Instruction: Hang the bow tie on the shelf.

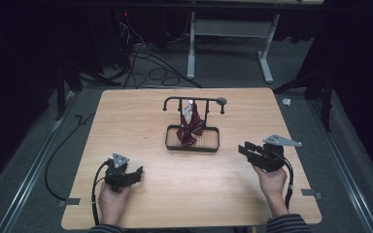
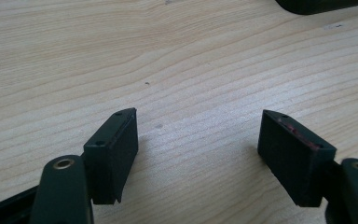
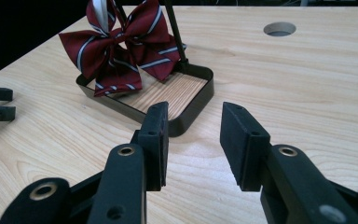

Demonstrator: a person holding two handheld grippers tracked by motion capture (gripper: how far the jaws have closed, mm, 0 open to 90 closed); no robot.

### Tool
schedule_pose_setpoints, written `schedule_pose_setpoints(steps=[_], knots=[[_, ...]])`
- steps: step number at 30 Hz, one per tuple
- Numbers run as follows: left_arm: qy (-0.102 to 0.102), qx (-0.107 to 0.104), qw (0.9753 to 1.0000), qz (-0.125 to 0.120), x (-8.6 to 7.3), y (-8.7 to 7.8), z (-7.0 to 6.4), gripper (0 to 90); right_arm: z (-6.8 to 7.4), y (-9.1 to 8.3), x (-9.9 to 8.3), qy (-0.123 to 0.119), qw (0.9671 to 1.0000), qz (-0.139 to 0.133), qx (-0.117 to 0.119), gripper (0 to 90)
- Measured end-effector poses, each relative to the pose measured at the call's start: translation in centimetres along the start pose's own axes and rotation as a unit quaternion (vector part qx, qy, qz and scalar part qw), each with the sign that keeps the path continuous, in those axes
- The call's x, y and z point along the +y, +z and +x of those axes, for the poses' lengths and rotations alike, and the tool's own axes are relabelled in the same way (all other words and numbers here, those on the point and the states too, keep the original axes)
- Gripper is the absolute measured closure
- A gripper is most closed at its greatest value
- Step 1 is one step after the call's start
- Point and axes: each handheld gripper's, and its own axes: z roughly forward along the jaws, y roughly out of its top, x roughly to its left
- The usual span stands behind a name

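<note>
A maroon bow tie point(image 1: 190, 127) with pale stripes hangs from a black T-shaped rack point(image 1: 194, 100) that rises out of a black-rimmed tray point(image 1: 193, 147) at the table's middle. In the right gripper view the bow tie point(image 3: 121, 46) droops onto the tray point(image 3: 196, 100), just beyond my jaws. My right gripper point(image 1: 244, 148) is open and empty, right of the tray and pointing left toward it; its gap point(image 3: 193, 126) frames bare wood. Near the front left, my left gripper point(image 1: 137, 173) is open over bare table point(image 2: 200, 135), holding nothing.
The wooden table point(image 1: 141, 116) has a round hole point(image 3: 279, 29) beyond the tray. A dark edge point(image 2: 321, 4) crosses the top right of the left gripper view. Cables point(image 1: 150, 73) and a desk frame point(image 1: 228, 29) lie on the floor behind the table.
</note>
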Motion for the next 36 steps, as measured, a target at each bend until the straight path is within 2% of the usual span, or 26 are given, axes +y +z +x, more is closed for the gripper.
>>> schedule_pose_setpoints(steps=[36], knots=[[0.000,0.000,1.0000,0.000,0.0,0.0,0.0,29.2,0.0,1.0,-2.9,0.015,0.9995,0.027,0.000,63.7]])
